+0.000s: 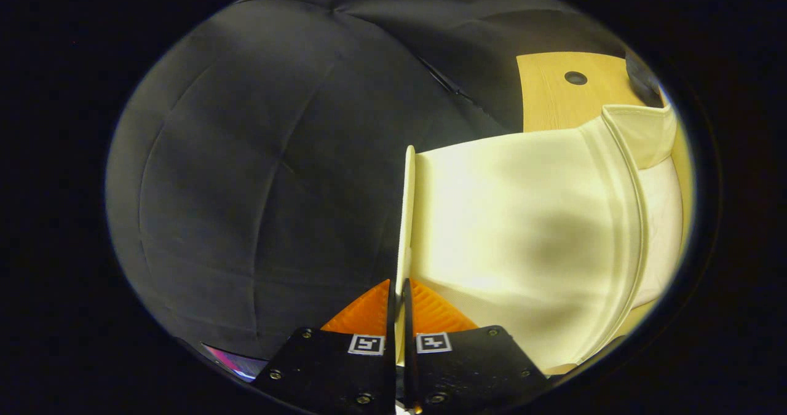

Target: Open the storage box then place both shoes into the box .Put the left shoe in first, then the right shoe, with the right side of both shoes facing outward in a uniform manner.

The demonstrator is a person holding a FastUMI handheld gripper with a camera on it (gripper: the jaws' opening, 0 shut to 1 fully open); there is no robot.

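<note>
Gripper [398, 292]: fingers drawn nearly together, pinching the thin edge of a cream-white flat panel [406, 218] that stands on end between them. By the task this reads as the lid or front flap of the cream-white storage box [522, 230], so the step in hand is judged to be the opening.

The box body spreads away on one side of the fingers, a smooth pale fabric-like surface with a stitched seam [627, 206] curving along its far end and a folded lip [642, 132] beyond that. It sits on a light wooden table [553, 95] with a small dark round hole [575, 78] near the far edge. Behind hangs the black cloth wall [258, 157]. No shoes to be found here.

To do it well:
- Hold only the flap edge; the grip sits close to the rim, so it could slip off if pulled sideways.
- Swing the flap in an arc about its hinge line, not straight out, else the light box may drag across the table.
- Carry it well past the opening so it stays open on release.
- Hinge side cannot be made out from here; feel for resistance and follow it.
</note>
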